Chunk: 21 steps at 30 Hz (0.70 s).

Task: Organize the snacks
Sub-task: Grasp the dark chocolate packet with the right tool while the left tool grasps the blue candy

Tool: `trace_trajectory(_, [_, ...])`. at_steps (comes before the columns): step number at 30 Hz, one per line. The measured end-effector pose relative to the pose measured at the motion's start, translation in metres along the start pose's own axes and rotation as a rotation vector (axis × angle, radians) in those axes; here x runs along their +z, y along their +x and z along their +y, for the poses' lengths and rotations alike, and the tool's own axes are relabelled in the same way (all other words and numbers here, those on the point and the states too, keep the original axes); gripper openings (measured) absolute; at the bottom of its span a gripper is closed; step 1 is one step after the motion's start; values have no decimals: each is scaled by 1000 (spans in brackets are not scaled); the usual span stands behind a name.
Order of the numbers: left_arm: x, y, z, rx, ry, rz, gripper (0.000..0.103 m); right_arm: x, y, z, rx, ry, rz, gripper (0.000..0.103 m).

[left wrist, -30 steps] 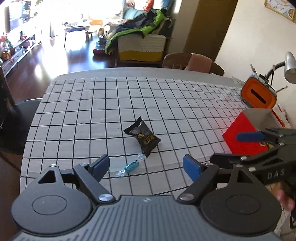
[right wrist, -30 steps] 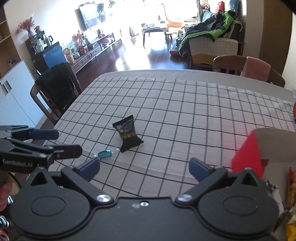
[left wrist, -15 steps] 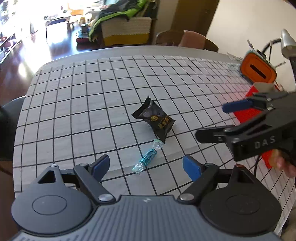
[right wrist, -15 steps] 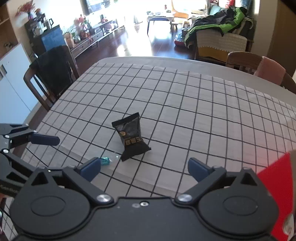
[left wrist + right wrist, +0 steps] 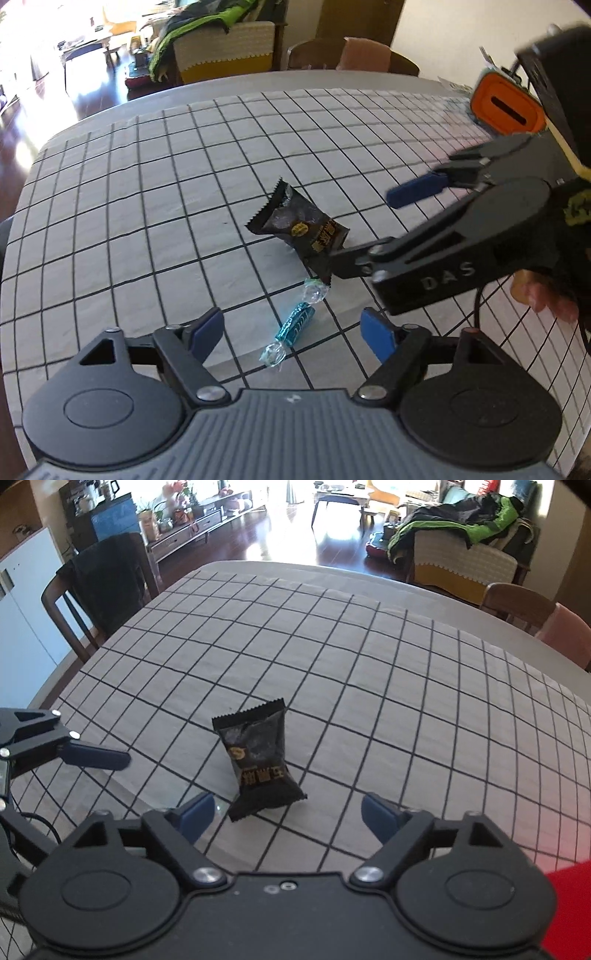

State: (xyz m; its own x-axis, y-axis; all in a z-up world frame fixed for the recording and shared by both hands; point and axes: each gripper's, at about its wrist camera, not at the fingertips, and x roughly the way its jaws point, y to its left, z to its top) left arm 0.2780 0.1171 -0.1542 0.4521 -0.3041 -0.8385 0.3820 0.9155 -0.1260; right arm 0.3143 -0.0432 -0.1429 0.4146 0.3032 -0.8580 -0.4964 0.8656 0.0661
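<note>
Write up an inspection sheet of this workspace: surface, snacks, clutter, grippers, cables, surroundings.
Surface: table under a checked tablecloth.
Job's things: black snack packet and blue wrapped candy, both lying flat, ends close together.
Clutter: orange device; red box at the edge.
Grippers: left gripper closing around the candy, pads not touching; right gripper closing, packet's near end between its pads, untouched.
Cables: black cable by the right gripper.
Surroundings: wooden chairs, sofa with jackets.
</note>
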Motion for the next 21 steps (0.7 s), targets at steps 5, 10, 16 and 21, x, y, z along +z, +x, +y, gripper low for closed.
trace_trajectory(5, [3, 14, -1, -20, 26, 21, 63, 7, 14, 6, 10, -41, 15, 72])
trace_trajectory(10, [3, 24, -2, -41, 40, 41, 49, 12, 22, 9, 7, -59, 20, 61])
trace_trajectory(16, [5, 28, -10, -49, 83, 41, 33, 13, 27, 9, 11, -54, 24, 43])
trace_trajectory(21, [5, 31, -19, -35, 85, 33, 23, 12, 27, 10, 2, -55, 14, 37])
